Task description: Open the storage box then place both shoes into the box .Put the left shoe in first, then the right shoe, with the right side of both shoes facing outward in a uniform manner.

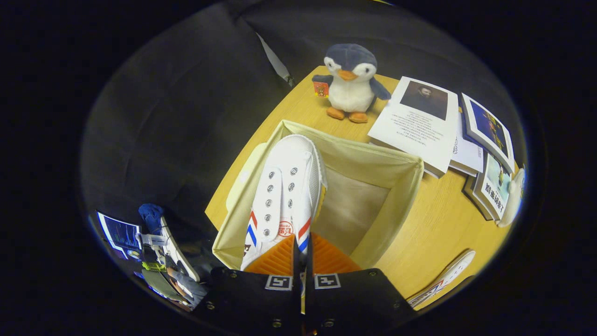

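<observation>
- White canvas shoe (285,186) hangs toe-forward over the open storage box (401,196), near its left wall, pinched at the heel collar by the gripper (303,254), whose orange fingers (275,259) are clamped on it.
- It looks light and soft-sided; the heel collar seems the firmest hold.
- The fabric box looks floppy, its floor bare.
- Second shoe (443,280) lies on the table (433,233), right of the box.

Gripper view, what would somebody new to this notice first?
The white shoe catches the eye first, clamped between the gripper's orange fingers and held over the open cream storage box. Beyond the box a plush penguin stands on the wooden table beside spread books. The other shoe lies on the table to the fingers' right.
</observation>
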The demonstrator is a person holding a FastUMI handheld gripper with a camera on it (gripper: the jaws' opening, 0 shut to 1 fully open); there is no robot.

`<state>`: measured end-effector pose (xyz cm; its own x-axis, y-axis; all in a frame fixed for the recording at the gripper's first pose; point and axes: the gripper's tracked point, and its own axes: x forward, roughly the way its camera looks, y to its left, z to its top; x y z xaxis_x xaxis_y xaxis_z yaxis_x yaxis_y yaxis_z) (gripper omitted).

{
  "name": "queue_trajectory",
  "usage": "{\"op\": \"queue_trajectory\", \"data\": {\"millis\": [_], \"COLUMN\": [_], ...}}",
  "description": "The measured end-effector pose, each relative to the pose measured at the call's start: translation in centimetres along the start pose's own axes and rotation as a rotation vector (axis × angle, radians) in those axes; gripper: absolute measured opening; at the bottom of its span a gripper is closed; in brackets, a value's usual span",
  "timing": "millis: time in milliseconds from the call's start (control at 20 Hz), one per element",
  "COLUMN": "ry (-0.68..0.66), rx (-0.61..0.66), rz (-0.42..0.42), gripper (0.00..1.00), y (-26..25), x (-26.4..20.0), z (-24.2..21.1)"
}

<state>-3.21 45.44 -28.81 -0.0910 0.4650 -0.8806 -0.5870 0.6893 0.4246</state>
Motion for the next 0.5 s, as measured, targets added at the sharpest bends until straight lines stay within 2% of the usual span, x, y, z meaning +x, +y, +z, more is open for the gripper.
{"op": "queue_trajectory", "data": {"millis": [100,200,500], "ry": [-0.037,-0.071,-0.142], "rx": [0.003,-0.012,0.049], "rz": [0.034,0.001,0.008], "gripper": [0.32,0.94,0.96], "y": [0.6,-0.5,-2.2], "x": [0.0,-1.0,-5.8], "z": [0.7,1.3,1.2]}}
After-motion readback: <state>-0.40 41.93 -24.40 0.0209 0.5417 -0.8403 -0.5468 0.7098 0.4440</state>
